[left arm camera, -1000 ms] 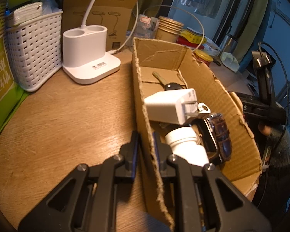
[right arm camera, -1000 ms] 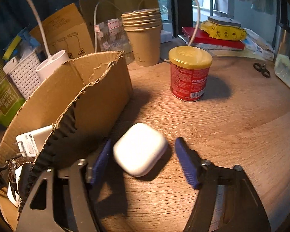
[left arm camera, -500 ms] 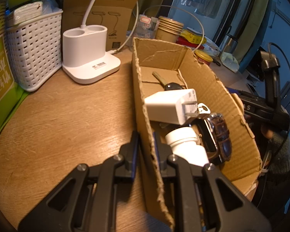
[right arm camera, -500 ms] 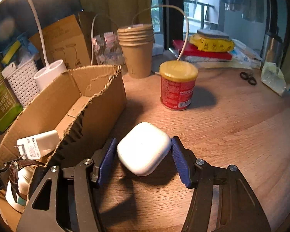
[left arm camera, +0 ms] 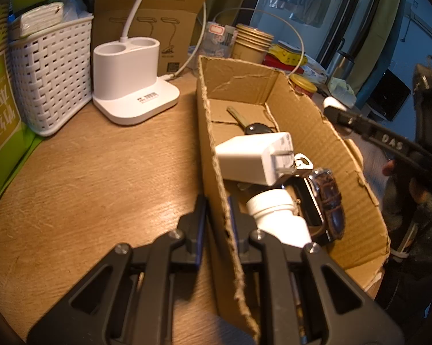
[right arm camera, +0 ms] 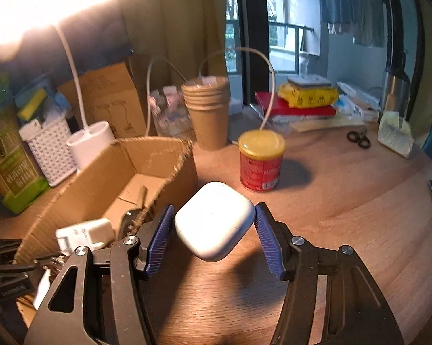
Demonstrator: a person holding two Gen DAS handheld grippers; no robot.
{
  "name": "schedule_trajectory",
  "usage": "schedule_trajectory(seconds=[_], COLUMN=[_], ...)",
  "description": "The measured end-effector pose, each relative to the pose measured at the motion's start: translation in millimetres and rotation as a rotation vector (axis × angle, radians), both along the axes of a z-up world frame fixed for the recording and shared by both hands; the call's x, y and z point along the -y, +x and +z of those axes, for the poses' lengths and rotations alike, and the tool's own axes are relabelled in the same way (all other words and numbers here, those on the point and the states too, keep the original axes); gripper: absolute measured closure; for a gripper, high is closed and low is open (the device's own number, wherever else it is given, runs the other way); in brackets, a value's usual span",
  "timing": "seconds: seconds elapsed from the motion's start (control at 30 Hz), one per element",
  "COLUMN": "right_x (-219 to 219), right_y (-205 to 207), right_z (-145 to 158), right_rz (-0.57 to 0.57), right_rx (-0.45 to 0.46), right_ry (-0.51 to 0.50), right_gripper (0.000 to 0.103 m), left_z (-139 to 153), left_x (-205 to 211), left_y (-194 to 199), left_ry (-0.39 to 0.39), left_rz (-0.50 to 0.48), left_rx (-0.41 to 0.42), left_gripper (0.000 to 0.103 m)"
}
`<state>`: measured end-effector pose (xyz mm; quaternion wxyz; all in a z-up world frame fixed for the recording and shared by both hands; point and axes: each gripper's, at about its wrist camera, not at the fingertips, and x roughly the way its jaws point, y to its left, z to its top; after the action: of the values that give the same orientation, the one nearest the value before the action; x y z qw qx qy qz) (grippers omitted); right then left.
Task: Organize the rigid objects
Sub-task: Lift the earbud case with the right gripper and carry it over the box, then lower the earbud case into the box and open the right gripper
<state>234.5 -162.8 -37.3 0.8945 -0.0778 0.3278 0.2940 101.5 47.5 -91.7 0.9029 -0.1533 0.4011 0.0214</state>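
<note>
My right gripper (right arm camera: 213, 227) is shut on a white earbud case (right arm camera: 214, 220) and holds it above the wooden table, just right of the cardboard box (right arm camera: 101, 178). My left gripper (left arm camera: 217, 215) is shut on the near left wall of the cardboard box (left arm camera: 213, 155). Inside the box lie a white charger (left arm camera: 253, 158), a white pill bottle (left arm camera: 276, 215), a brown-strapped watch (left arm camera: 328, 201) and a key (left arm camera: 244, 122). The right gripper with the case (left arm camera: 332, 105) shows beyond the box's right wall in the left wrist view.
A red can with a yellow lid (right arm camera: 260, 164), stacked paper cups (right arm camera: 208, 112), scissors (right arm camera: 358, 139) and books (right arm camera: 302, 102) stand on the table right of the box. A white lamp base (left arm camera: 132, 83) and white basket (left arm camera: 52, 69) stand left of it.
My right gripper closed on the earbud case and lifted it off the table, up toward the box's right wall. My left gripper has kept its hold on the box wall.
</note>
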Motion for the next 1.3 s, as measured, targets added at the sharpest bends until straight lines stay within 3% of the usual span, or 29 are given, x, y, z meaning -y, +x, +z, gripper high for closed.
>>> schedule_trajectory(seconds=[0.47,1.3], right_x=[-31,-67], right_y=[-38,-42], right_z=[31,3], right_rz=[0.123,0.186], right_rx=[0.085,0.06], right_ry=[0.03,-0.073], right_gripper=[0.042,0.042], left_z=[0,0], left_x=[0,0], left_y=[0,0], left_ry=[0.002,0.004], left_rz=[-0.004,-0.005], left_rx=[-0.002,-0.002], left_gripper=[0.087,0.087])
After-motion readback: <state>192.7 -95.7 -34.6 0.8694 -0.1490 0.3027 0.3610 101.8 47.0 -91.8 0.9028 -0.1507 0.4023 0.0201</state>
